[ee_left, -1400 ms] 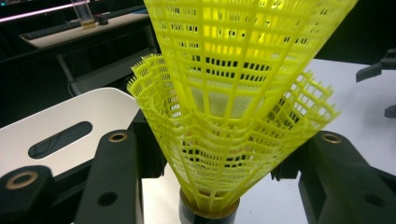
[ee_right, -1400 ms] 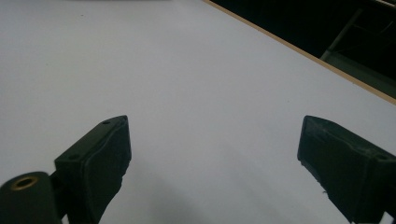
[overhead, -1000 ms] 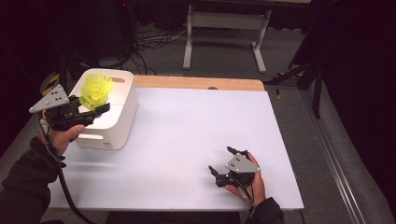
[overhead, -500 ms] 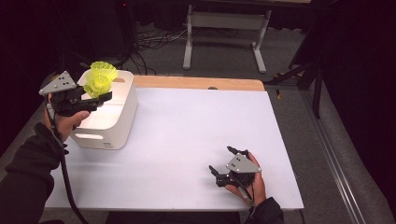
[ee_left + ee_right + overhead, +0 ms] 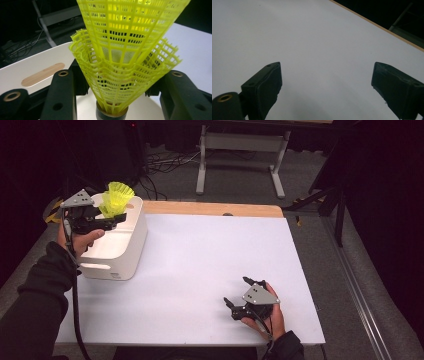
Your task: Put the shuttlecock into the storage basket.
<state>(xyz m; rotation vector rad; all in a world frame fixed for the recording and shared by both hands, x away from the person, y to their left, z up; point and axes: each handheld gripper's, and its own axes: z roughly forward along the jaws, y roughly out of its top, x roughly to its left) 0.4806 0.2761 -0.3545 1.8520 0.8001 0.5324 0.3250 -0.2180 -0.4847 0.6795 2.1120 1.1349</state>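
Shuttlecocks carried toward the far end of the bin

Yellow plastic mesh shuttlecocks (image 5: 116, 200), nested one inside another, sat lower over the middle of the white rectangular plastic bin (image 5: 120, 257) a second ago; now they stand above its far rim, and the left gripper (image 5: 112, 217) has travelled with them toward that end. The right gripper (image 5: 239, 299) has kept its place on the white table top (image 5: 200, 265), well apart from the bin.

The left gripper's jaws are about half closed, pressing on the lower skirts of the shuttlecocks (image 5: 125, 72) from both sides just above the dark cork base. The right gripper's jaws (image 5: 325, 87) stand wide apart with nothing between them.

In the left gripper view the top shuttlecock is cut off by the frame, and how many are stacked is hard to tell.
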